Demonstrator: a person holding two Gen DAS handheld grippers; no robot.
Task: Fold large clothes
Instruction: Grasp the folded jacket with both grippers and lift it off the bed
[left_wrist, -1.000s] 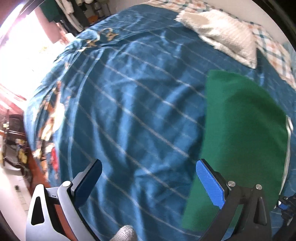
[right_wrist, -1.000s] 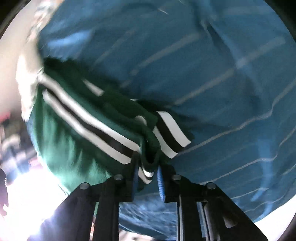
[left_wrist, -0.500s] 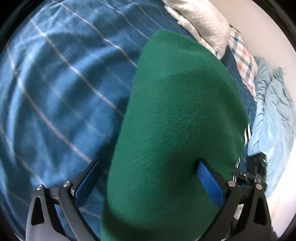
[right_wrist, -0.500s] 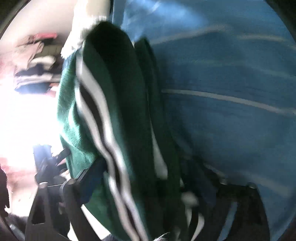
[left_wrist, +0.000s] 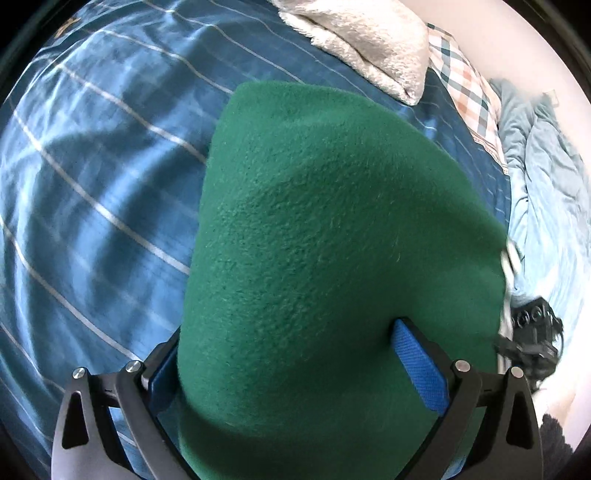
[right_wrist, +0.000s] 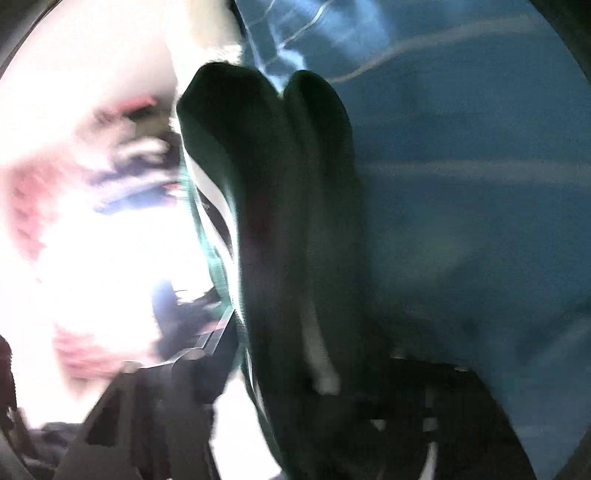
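A folded green fleece garment (left_wrist: 325, 240) with white and black striped trim lies on the blue striped bedcover (left_wrist: 96, 177). My left gripper (left_wrist: 291, 365) is open, its blue pads (left_wrist: 421, 365) standing either side of the garment's near end, which bulges up between them. In the right wrist view the garment (right_wrist: 288, 229) looks dark and blurred and stands between my right gripper's fingers (right_wrist: 207, 354); the right gripper (right_wrist: 306, 373) has its jaws wide apart around the folded bundle.
A white fluffy pillow (left_wrist: 369, 48) and a plaid pillow (left_wrist: 469, 92) lie at the head of the bed. A crumpled light blue sheet (left_wrist: 546, 192) is at the right. The right wrist view shows bright glare (right_wrist: 92, 240) at the left.
The right gripper went from shut on the striped hem to open around the bundle. The left gripper moved over the garment, which now fills the space between its pads.
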